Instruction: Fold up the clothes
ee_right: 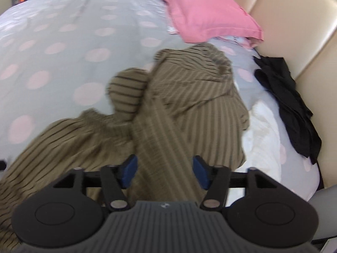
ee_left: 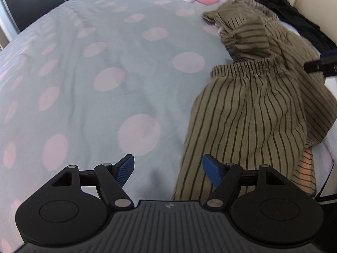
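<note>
On the left, the bed cover [ee_left: 88, 67] is grey with big pink dots, and a wide stretch of it lies flat and bare, with room to move. The left claw [ee_left: 168, 171] hangs over this bare part. Its two blue pads stand wide apart and hold nothing. The right pad [ee_left: 211, 171] sits just at the edge of the striped trousers [ee_left: 252, 113], and I cannot tell if it touches them.

The trousers are brown with thin dark stripes. They lie in a crumpled heap on the right side of the bed, with the gathered waistband [ee_left: 259, 67] showing across the middle. One part hangs over the bed's near edge.

Further right, the right claw [ee_right: 165, 171] is down over the trousers [ee_right: 185, 109]. It is open, and a thick fold of striped cloth runs between its pads. The pads are not squeezed on it.

Behind the heap lies a pink pillow [ee_right: 202, 12]. To the right are a white cloth [ee_right: 263, 130] and a black garment [ee_right: 288, 97], beside the cream padded headboard [ee_right: 299, 21].
</note>
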Tool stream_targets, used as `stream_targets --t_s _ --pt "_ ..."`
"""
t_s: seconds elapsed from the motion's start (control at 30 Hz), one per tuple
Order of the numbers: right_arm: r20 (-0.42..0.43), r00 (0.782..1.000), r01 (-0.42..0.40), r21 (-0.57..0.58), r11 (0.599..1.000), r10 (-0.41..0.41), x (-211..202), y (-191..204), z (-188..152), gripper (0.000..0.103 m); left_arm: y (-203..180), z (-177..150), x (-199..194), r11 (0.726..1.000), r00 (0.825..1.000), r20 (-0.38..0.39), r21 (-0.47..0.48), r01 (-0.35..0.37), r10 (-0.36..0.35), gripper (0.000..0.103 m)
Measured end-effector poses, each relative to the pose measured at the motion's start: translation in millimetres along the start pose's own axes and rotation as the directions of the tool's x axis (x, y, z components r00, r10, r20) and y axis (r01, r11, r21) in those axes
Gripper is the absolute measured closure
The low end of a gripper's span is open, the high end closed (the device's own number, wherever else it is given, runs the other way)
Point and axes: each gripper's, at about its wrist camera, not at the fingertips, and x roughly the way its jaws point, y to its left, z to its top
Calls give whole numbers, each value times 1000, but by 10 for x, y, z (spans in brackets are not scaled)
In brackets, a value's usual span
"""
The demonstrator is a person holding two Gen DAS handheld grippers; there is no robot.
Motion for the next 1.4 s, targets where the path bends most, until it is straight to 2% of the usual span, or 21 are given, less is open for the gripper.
stream_targets --t_s 0.07,0.13,0.17,0.2,0.23,0.27,0.3,0.33,0.43,0.53,0.63,0.73,0.8,1.0,1.07,1.17,1.2,1.33,1.4 --pt "0 1000 -14 13 1000 14 105 -36 19 36 -18 6 60 1000 1000 -10 -1 14 -14 33" --pt "1 1000 -28 26 999 28 210 -71 37 37 -36 13 119 1000 999 -19 -1 28 -28 45" --pt "1 999 -36 29 999 36 252 -78 40 38 -45 16 149 999 999 -24 -2 34 -34 56" --pt "3 999 -46 23 999 46 263 -52 24 44 -54 19 179 999 999 -29 -2 41 -41 67" --pt "1 998 -56 16 998 56 287 -41 22 61 -63 23 209 999 998 -33 -3 48 -48 73" --pt "-5 998 -61 8 998 61 308 -22 21 72 -72 26 238 998 998 -38 -3 55 -55 83" --pt "-12 998 -62 1 998 62 322 0 18 92 -81 29 268 998 997 -43 -4 62 -62 92" --pt "-20 998 -64 1 998 64 328 16 14 101 -90 32 298 998 996 -48 -4 69 -69 98" --pt "-21 995 -102 37 994 102 241 43 7 102 10 1 216 996 996 -25 -43 80 -82 103" --pt "-18 986 -166 52 985 167 65 166 -25 103 247 -75 -36 996 1000 11 -90 26 -26 103" --pt "-7 974 -227 1 974 227 -158 467 -91 103 560 -197 -322 990 997 42 -130 -60 66 103" --pt "2 953 -302 -21 953 302 -358 837 -194 103 850 -354 -565 979 995 41 -184 -85 94 103" --pt "-8 933 -360 -20 933 360 -464 1096 -305 103 1043 -459 -726 970 993 39 -220 -101 112 103" --pt "-73 863 -506 -99 857 500 -873 1968 -759 103 1100 -751 -1031 968 995 45 -240 -76 90 103" --pt "-106 824 -566 -120 816 556 -1036 2233 -929 103 1086 -833 -1083 970 996 45 -236 -67 79 103" --pt "-149 776 -631 -159 760 613 -1260 2589 -1187 103 1052 -928 -1089 970 997 35 -235 -64 74 96" --pt "-164 756 -654 -167 738 633 -1325 2689 -1258 103 1047 -967 -1096 970 997 32 -235 -64 74 93" --pt "-232 672 -740 -186 646 703 -1518 2972 -1488 103 1038 -1151 -1100 968 998 8 -243 -66 70 90" --pt "-260 654 -756 -214 618 710 -1582 3070 -1584 103 1034 -1224 -1093 967 998 -6 -247 -67 68 86"
